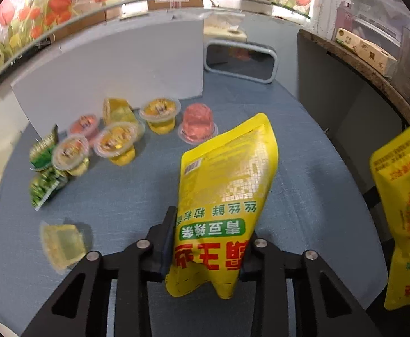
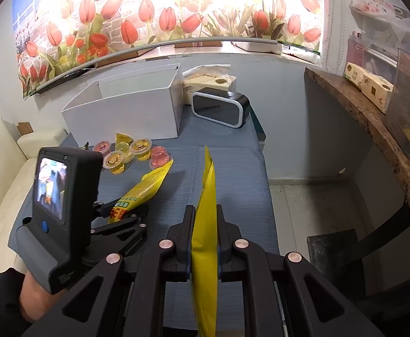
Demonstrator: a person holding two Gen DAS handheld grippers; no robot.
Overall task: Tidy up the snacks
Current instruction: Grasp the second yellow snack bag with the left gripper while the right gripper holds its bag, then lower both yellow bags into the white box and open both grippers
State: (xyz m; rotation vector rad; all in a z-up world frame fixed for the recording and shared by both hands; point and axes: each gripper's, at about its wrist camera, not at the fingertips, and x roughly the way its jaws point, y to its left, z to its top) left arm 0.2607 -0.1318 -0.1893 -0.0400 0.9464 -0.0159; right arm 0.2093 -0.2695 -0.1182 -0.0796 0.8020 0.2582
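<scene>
My left gripper [image 1: 209, 241] is shut on a yellow snack bag [image 1: 227, 185] and holds it above the blue table [image 1: 303, 168]. My right gripper [image 2: 204, 233] is shut on a second yellow snack bag [image 2: 206, 213], seen edge-on; that bag also shows at the right edge of the left wrist view [image 1: 404, 210]. The left gripper with its bag [image 2: 146, 188] shows in the right wrist view. Several jelly cups [image 1: 115, 137] and green packets [image 1: 43, 174] sit at the table's far left. A loose yellow jelly cup [image 1: 61, 244] lies nearer. An open white box [image 2: 126, 104] stands at the back.
A black and grey clock [image 2: 219, 108] and a tissue pack [image 2: 207, 81] stand at the back beside the box. A wooden shelf [image 2: 373, 129] with a tissue box [image 2: 369, 84] runs along the right. A cream sofa [image 2: 0, 168] lies left of the table.
</scene>
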